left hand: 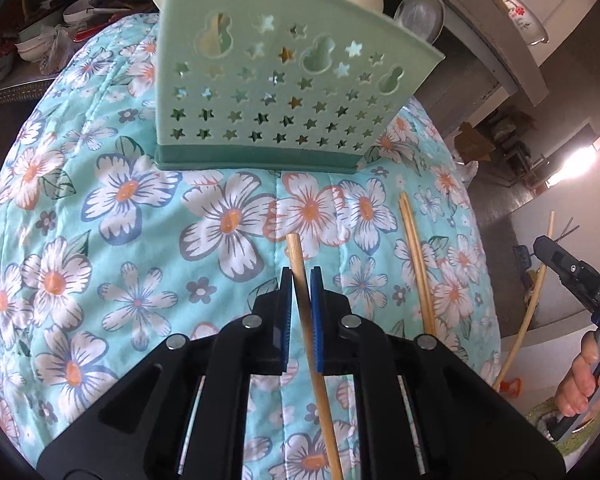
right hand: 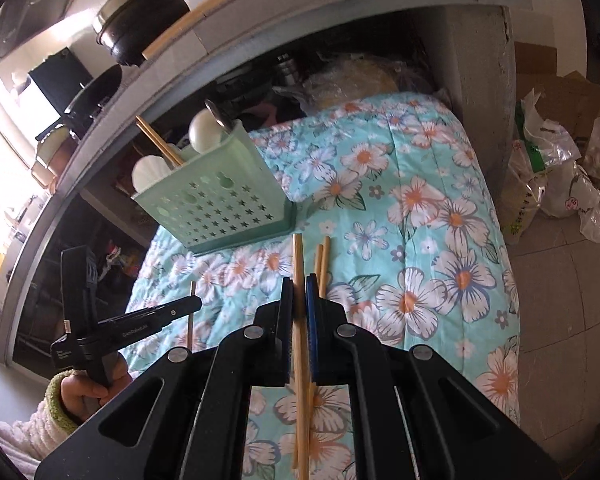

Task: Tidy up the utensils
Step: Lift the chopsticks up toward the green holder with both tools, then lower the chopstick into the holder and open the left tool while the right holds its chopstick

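**Utensils: two chopsticks gripped, pair loose**

- Quilt: floral, teal, covers the work surface.
- Holder: green, star-pierced, upright on quilt; spoons and chopsticks stand inside.
- Left gripper: fingers narrow, clamped on one chopstick, raised in front of the holder.
- Right gripper: fingers narrow, clamped on a second chopstick.
- Loose pair: flat on quilt, right of holder.

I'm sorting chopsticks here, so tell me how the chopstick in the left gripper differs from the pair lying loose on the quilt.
The held chopstick is a single stick clamped between the left gripper's pads, lifted off the quilt. The loose pair is two sticks side by side, flat on the fabric, ungripped. Both are pale wood and point roughly toward the green holder.
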A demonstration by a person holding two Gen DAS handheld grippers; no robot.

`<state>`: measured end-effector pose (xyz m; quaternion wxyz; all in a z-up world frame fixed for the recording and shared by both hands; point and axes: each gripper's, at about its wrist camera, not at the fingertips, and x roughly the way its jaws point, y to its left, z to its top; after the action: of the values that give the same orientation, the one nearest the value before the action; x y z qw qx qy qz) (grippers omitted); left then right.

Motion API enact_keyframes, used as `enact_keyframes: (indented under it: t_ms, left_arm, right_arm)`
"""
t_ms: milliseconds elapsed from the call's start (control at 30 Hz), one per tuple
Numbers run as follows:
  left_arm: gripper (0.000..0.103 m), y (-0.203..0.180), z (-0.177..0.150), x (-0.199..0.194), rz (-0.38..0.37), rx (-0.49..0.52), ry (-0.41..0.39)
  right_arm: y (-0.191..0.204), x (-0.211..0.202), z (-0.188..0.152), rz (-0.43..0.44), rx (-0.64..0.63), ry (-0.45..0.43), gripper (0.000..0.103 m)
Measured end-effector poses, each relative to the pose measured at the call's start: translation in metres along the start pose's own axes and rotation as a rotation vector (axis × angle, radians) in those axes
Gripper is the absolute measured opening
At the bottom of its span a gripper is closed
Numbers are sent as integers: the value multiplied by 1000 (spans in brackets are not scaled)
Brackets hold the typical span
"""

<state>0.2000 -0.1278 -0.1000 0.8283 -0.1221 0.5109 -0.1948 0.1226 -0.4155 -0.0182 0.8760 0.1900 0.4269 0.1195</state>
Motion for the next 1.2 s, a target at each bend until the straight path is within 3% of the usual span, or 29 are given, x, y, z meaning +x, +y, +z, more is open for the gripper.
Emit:
enact_keyframes:
  t_ms: [267,533,767,933,1200]
  left_arm:
    - [7,14,22,-88,-87,1,-142]
    - [5,5,74,-178,-151,16,-414]
    - [5,-9,123,-224,-169,26,-644]
    - [5,-11,151,-223,-90,19,-770]
    - [5,3,165,-164,-43,-37,-704]
  right_arm:
    - [46,-54,18,58,-87,-140,6]
    - [66,-57,32,88,-114,-188,6]
    - [69,-53,30,106,-105,-178,6]
    - [66,-49,28,108,-97,-162,6]
    - [57,-42,27,100,-83,-140,6]
